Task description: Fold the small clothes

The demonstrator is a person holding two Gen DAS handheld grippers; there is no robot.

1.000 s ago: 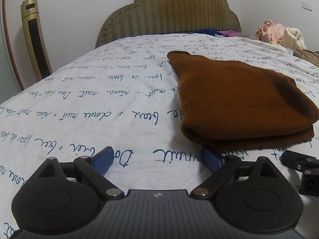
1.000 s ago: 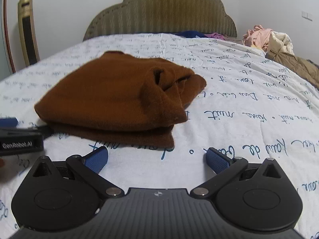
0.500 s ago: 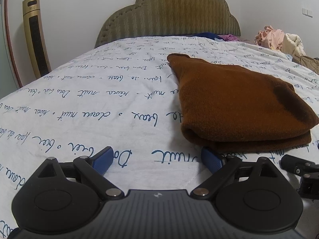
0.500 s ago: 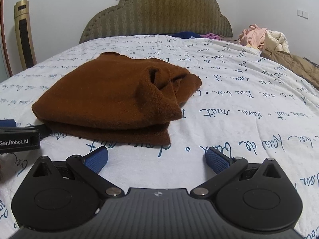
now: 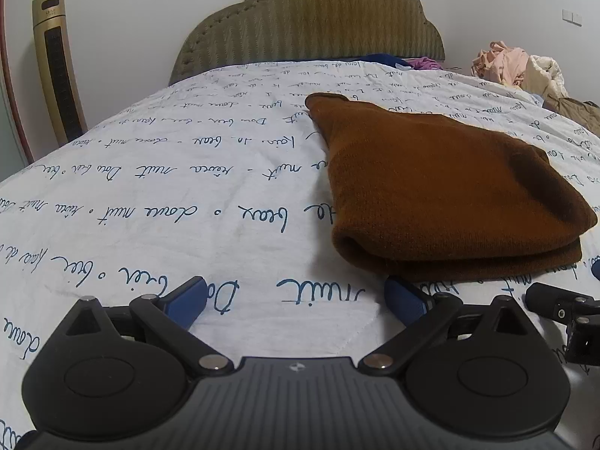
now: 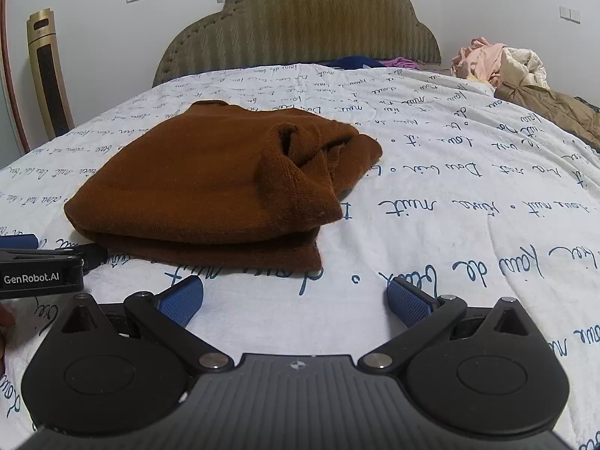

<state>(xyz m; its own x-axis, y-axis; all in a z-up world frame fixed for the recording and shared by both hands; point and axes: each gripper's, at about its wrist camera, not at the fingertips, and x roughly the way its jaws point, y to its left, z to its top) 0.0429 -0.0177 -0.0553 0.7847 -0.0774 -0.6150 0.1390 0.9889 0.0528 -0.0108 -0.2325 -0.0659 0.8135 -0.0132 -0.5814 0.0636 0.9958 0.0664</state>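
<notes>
1. Left: the left gripper (image 5: 296, 302), its jaws having just opened a little further, stands spread wide over the printed bedsheet (image 5: 157, 195), nothing between its blue pads; its right pad sits just beside the garment's near fold.
2. Centre: the brown knitted sweater (image 6: 210, 183) lies folded in a stack on the bed, in the same place as a second ago, released by both tools; one loose cuff flops open on its right side.
3. Right: the right gripper (image 6: 296, 302) hangs equally spread and empty, just short of the stack. The fold looks nearly finished, bar that cuff.
</notes>
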